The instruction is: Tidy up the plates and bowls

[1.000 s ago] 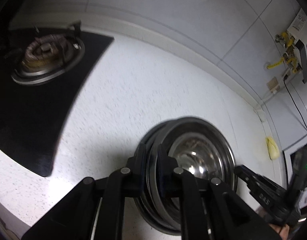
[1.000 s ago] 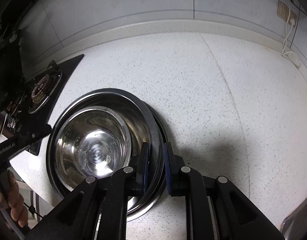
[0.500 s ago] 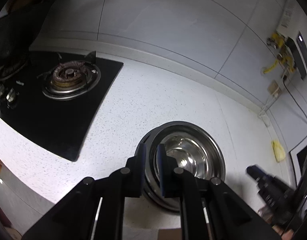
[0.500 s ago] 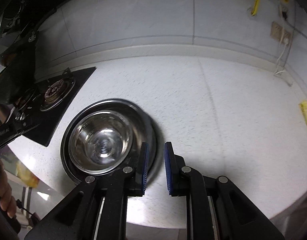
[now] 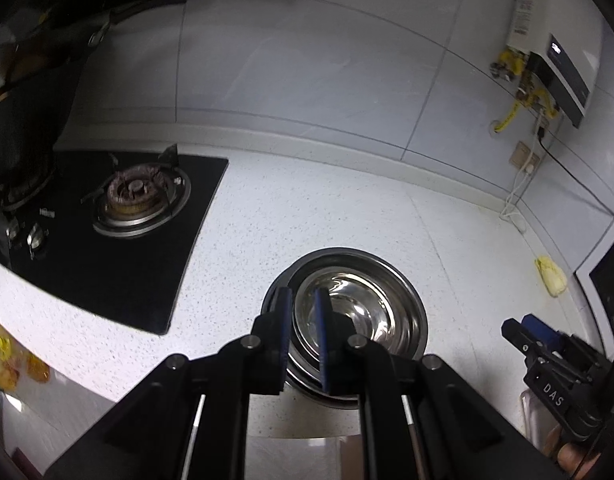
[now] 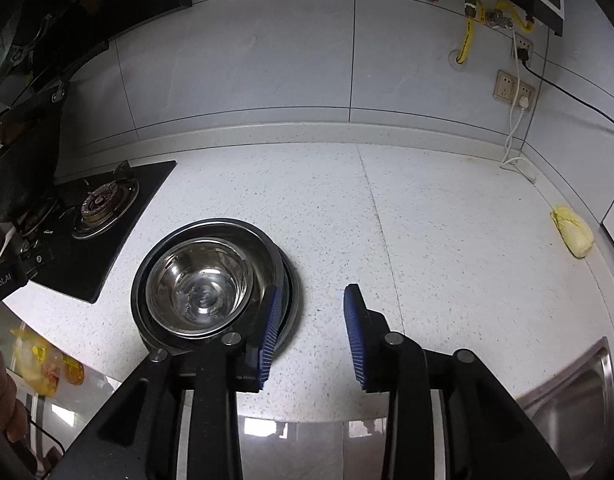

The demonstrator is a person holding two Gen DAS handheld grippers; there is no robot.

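The steel bowls [image 6: 199, 280] sat nested in one stack on the speckled white surface [image 6: 447, 240], just right of the black stove [image 6: 103, 216]. The right gripper [image 6: 311, 332] hung above the surface beside the stack, its jaws having just opened, wide apart with nothing between them. The left gripper [image 5: 303, 334] stood narrow and empty over the stack's near rim.

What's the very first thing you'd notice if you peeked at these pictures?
The shiny steel bowls, nested in a stack on the speckled white counter, catch the eye first. To their left lies a black stove with a round burner. At the counter's far right, near the wall, lies a yellow cloth.
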